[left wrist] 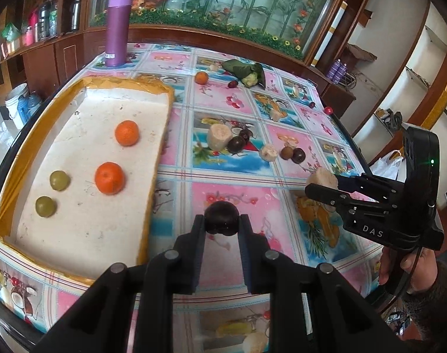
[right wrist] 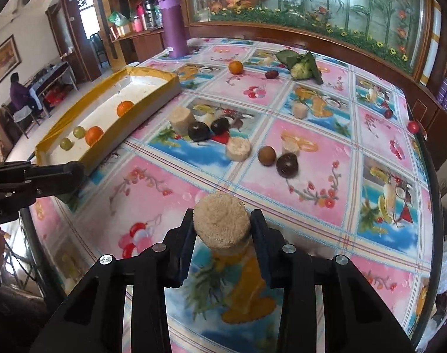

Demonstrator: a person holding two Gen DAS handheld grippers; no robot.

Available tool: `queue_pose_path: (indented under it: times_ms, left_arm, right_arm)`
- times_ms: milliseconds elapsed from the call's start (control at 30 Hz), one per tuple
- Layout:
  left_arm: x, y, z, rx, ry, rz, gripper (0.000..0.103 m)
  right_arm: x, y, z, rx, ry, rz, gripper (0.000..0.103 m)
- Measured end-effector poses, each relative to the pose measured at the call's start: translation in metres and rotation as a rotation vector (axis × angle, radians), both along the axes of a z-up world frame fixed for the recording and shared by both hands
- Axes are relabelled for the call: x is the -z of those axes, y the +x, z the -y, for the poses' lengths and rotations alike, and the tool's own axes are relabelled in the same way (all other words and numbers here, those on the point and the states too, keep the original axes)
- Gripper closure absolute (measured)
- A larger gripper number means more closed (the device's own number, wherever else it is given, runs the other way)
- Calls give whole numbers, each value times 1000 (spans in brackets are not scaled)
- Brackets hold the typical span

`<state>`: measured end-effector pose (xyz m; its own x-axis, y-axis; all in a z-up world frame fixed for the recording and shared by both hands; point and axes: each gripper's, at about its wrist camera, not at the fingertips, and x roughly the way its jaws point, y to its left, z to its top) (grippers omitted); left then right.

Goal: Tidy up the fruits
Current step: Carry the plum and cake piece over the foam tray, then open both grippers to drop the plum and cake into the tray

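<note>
My left gripper (left wrist: 222,223) is shut on a dark purple fruit (left wrist: 222,216), held just right of the white foam tray (left wrist: 85,220) with the yellow rim. The tray holds two oranges (left wrist: 109,178) and two green fruits (left wrist: 59,180). My right gripper (right wrist: 222,226) is shut on a beige cut chunk (right wrist: 219,224) above the flowered tablecloth; it also shows in the left wrist view (left wrist: 322,184). Loose on the cloth lie more beige chunks (right wrist: 180,121), dark fruits (right wrist: 287,165), a brown fruit (right wrist: 267,155) and an orange (right wrist: 235,67).
A tall purple flask (left wrist: 117,28) stands at the table's far left corner. A cauliflower with green leaves (left wrist: 248,73) lies at the back. Small red fruits (right wrist: 413,126) lie near the right table edge. A wooden-framed glass panel runs behind the table.
</note>
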<state>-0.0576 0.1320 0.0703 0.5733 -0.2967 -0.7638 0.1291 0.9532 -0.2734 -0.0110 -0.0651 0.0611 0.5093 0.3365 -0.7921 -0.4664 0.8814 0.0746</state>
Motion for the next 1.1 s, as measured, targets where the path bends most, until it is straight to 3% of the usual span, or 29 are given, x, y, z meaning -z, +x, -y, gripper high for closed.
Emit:
queue_pose_path:
  times_ms: [300, 500, 733, 1100]
  left_arm:
    - [-1, 9, -81, -160, 47, 8, 78]
    - [4, 38, -124, -218, 84, -9, 78]
    - [17, 89, -146, -203, 90, -52, 78]
    - [46, 139, -155, -167, 77, -162, 78]
  right_arm:
    - [-16, 39, -88, -153, 29, 12, 67]
    - [-20, 76, -141, -195, 65, -9, 67]
    - [-13, 123, -188, -182, 66, -28, 67]
    - [25, 154, -223, -194, -61, -34, 67]
